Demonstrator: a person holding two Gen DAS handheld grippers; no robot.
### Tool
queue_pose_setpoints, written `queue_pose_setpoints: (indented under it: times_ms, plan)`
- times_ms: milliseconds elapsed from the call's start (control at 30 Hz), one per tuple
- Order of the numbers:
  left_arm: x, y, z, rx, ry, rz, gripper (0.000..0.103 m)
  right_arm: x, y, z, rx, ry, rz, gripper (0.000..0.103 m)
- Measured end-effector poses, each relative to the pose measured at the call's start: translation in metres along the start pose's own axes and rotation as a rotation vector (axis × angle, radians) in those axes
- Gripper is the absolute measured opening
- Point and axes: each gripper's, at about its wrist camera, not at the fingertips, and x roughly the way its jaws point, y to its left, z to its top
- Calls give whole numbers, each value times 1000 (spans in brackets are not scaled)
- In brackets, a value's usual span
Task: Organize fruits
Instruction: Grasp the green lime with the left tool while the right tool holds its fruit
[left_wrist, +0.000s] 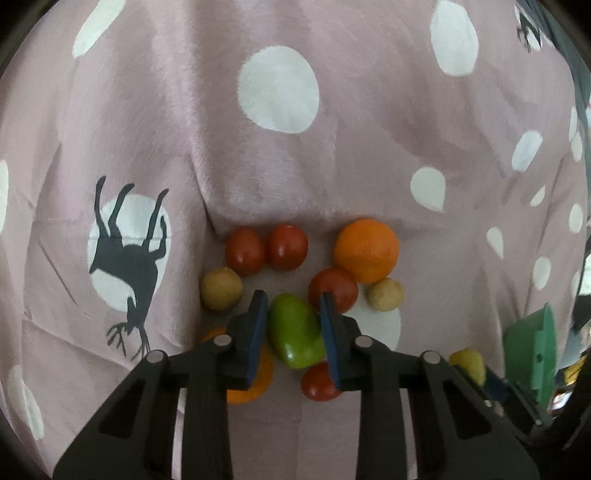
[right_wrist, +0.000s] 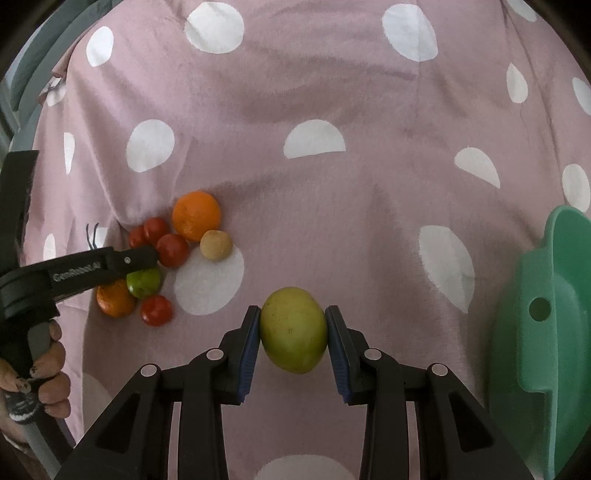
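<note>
Pink blanket (right_wrist: 332, 110) with white dots underneath everything. Green bowl (right_wrist: 535, 350) at the right edge. Right hand-held gripper (right_wrist: 293, 332) pinching a yellow-green fruit (right_wrist: 293, 328), both pads against its sides, above the blanket and left of the bowl. Left hand-held gripper (left_wrist: 293, 325) down among the fruit pile on the left, pads on either side of a green fruit (left_wrist: 295, 332); contact on the right pad hard to tell. Around it: large orange (left_wrist: 367, 249) at the far side, second orange (left_wrist: 251, 384) near, red tomatoes (left_wrist: 282, 246), two small tan balls (left_wrist: 221, 288).
</note>
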Motion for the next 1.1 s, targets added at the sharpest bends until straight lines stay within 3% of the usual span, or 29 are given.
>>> queue_pose_setpoints:
  times_ms: [33, 100, 233, 500, 700, 867, 1100]
  plan:
    - [-4, 2, -1, -10, 0, -13, 22, 0, 1, 1, 0, 0, -6, 36]
    - [-18, 4, -5, -19, -18, -58, 4, -3, 1, 3, 4, -8, -14, 36]
    - [-33, -2, -15, 23, -29, -69, 5, -6, 1, 2, 17, -22, -15, 36]
    - [-29, 9, -4, -27, -21, -112, 5, -6, 0, 1, 32, -22, -33, 36]
    - [-25, 7, -2, -13, -29, -62, 12, -8, -4, 1, 51, -29, -13, 36]
    - [-30, 14, 0, -30, -26, -117, 25, -8, -4, 0, 56, -23, -8, 36]
    - [-18, 11, 2, -30, 29, -98, 26, -6, -5, 2, 46, -20, 8, 36]
